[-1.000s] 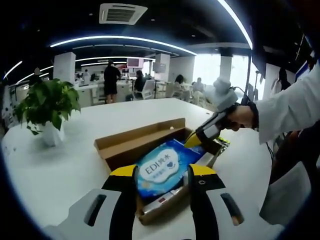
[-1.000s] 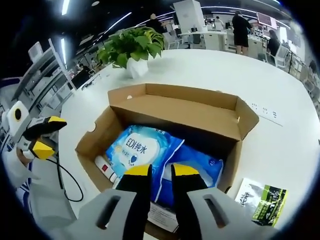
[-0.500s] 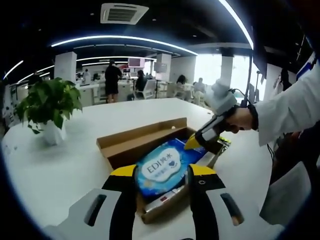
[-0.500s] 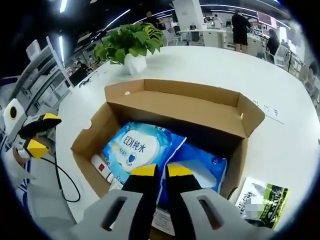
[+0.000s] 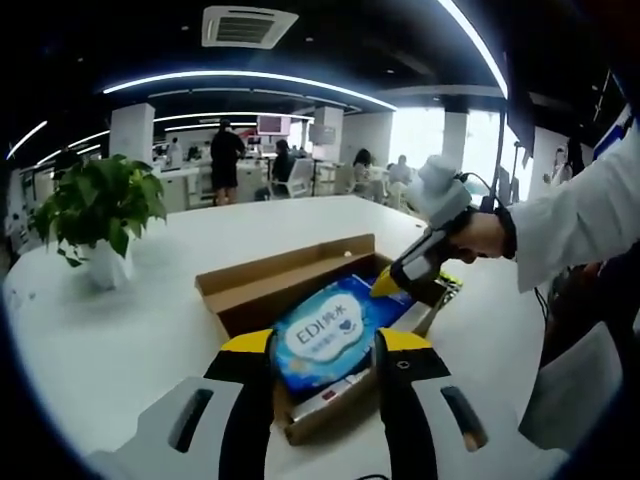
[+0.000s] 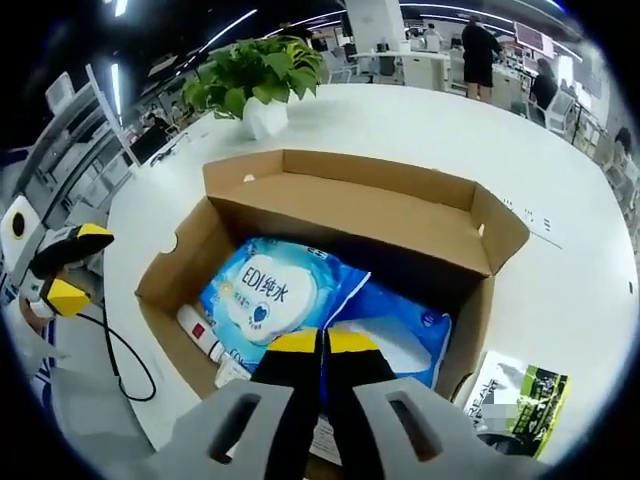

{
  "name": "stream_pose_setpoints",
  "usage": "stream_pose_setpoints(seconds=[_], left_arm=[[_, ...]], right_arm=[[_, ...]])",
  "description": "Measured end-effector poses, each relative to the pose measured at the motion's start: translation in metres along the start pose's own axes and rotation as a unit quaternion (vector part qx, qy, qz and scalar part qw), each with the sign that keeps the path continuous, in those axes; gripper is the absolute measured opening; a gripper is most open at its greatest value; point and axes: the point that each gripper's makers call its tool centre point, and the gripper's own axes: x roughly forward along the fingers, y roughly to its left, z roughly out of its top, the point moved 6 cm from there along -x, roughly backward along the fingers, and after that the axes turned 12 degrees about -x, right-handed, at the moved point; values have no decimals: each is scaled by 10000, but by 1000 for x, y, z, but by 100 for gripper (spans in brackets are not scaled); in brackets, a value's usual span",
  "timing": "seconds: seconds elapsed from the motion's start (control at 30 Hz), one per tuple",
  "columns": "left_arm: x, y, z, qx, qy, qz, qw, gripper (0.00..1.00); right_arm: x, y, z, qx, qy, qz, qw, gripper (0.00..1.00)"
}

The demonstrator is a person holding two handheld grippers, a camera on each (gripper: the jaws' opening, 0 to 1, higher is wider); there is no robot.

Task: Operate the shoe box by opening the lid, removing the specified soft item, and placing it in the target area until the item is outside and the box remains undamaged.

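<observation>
right gripper (image 6: 321,342) closed | over blue wipes pack (image 6: 268,293) | in open shoe box (image 6: 360,215)

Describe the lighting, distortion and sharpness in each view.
Left gripper view: ceiling light strips bow with the fisheye, the windows behind are blown out white, and the wipes pack reads clearly. Right gripper view: the cardboard box edges curve, its far inner wall lies in shadow, the white table is bright, and the right gripper looks slightly soft.
</observation>
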Motion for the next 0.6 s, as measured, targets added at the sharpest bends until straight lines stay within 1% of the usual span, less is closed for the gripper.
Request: stream_pose_setpoints(seconds=[0.6], left_arm=[[7, -4, 0, -17, 22, -51, 10000, 40]], right_arm=[[-17, -11, 0, 27, -19, -104, 9999, 0]])
